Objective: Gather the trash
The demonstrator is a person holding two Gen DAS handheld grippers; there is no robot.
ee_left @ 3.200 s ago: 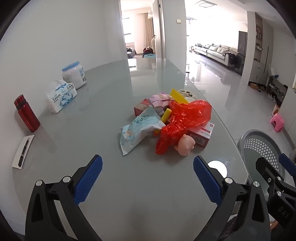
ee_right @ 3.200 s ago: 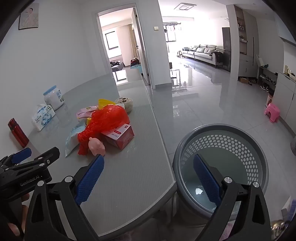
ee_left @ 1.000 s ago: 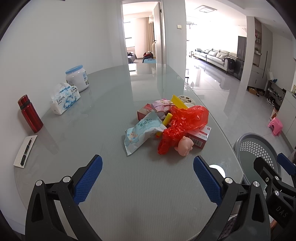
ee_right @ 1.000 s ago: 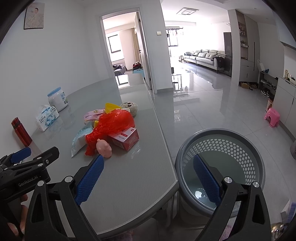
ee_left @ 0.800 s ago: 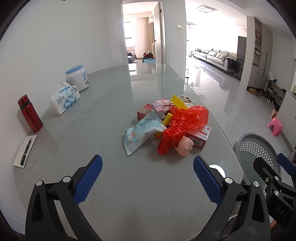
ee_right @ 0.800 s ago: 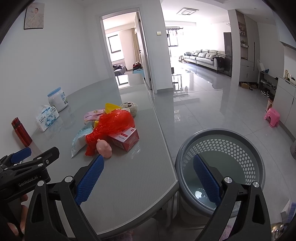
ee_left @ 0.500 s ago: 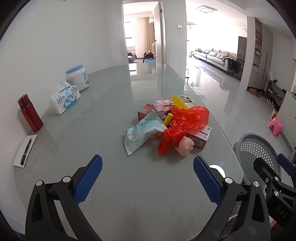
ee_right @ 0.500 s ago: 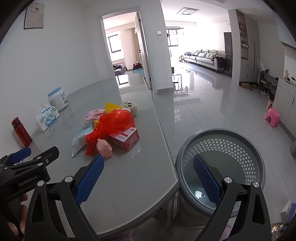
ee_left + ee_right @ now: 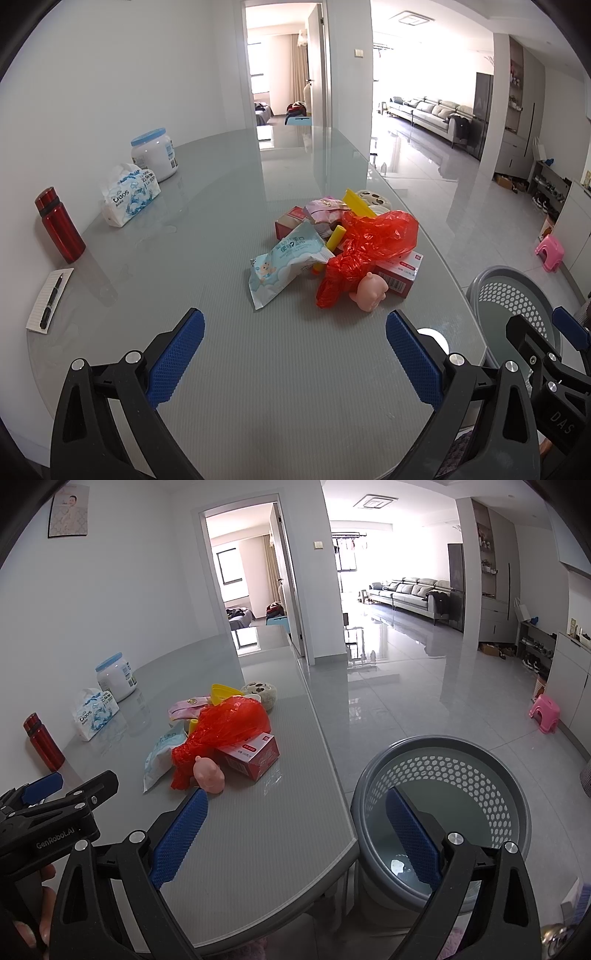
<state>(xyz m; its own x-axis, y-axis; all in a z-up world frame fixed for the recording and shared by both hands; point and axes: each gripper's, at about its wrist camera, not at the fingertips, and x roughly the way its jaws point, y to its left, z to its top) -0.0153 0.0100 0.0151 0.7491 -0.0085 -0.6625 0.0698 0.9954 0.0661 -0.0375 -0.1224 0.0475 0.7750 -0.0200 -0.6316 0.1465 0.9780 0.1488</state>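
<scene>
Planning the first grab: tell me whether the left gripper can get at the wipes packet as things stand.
Probably yes. The left gripper is open and empty, the wipes packet lies at the pile's near-left edge, and only bare table lies between.

White walls (image 9: 129,590) frame an open doorway (image 9: 251,583) to a bedroom, while glossy grey floor tiles (image 9: 424,686) run toward a bright living room with a grey sofa (image 9: 410,590).

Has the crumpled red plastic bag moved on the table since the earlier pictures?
No. The crumpled red plastic bag lies draped over the red and white carton, beside the pink doll head, as before. Only the camera shifted slightly.
</scene>
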